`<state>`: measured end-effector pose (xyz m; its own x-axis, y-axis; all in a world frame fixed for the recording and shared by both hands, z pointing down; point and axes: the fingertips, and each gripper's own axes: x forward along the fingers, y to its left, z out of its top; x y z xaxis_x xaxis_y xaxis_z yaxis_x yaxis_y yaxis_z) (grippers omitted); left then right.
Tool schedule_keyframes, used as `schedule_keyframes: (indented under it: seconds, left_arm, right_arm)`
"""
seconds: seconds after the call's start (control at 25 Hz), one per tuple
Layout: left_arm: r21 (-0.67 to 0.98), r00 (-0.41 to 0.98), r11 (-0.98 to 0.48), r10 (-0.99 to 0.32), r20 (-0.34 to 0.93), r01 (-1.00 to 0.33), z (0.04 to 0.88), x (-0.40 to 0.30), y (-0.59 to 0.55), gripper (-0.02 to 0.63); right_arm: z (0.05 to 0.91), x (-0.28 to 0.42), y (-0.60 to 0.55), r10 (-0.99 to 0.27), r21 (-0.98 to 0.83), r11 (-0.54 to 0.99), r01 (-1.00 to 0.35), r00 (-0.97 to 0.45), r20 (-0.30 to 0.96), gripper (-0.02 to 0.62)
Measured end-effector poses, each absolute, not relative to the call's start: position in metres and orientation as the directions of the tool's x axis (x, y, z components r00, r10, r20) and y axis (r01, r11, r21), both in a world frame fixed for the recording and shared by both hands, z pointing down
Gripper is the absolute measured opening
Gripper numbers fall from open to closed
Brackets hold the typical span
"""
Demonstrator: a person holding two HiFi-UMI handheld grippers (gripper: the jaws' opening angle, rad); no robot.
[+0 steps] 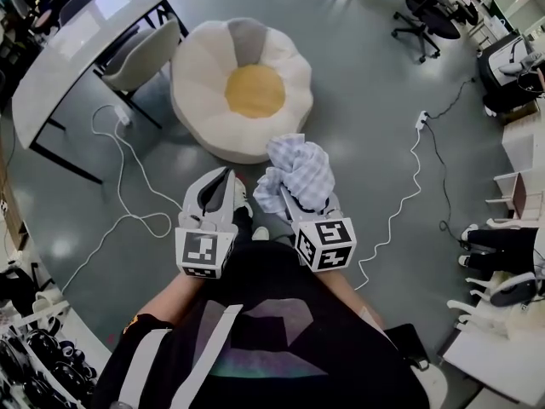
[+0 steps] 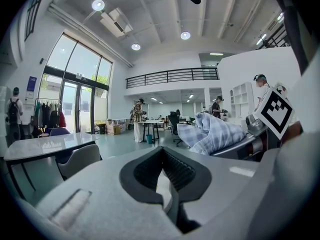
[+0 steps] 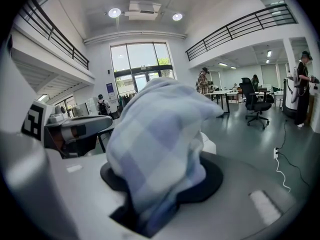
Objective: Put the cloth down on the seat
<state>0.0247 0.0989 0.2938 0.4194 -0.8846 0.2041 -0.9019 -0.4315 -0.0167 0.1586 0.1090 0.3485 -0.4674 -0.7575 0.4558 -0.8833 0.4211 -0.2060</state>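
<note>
Cloth (image 1: 300,169) in right hand-held gripper (image 1: 292,192)

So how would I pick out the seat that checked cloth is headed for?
Find the long white table at the head view's upper left; right of it and its grey chair, a low round seat sits on the floor. It alone looks like a flower: cream petals round a yellow centre.

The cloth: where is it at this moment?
In the head view the checked cloth sits bunched in the right gripper, just right of centre, in the air short of the round seat, with the left gripper beside it.
</note>
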Motion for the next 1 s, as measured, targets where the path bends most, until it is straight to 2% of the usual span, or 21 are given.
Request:
schedule_keyframes:
  seconds: [1.0]
  left_arm:
    - [0.015, 0.425, -0.434, -0.874, 0.236, -0.901, 0.312, 0.011, -0.021, -0.002]
  right_arm:
    - [0.365, 0.150, -0.005, -0.743, -0.195, 0.403, -0.894, -0.444, 0.501, 0.212]
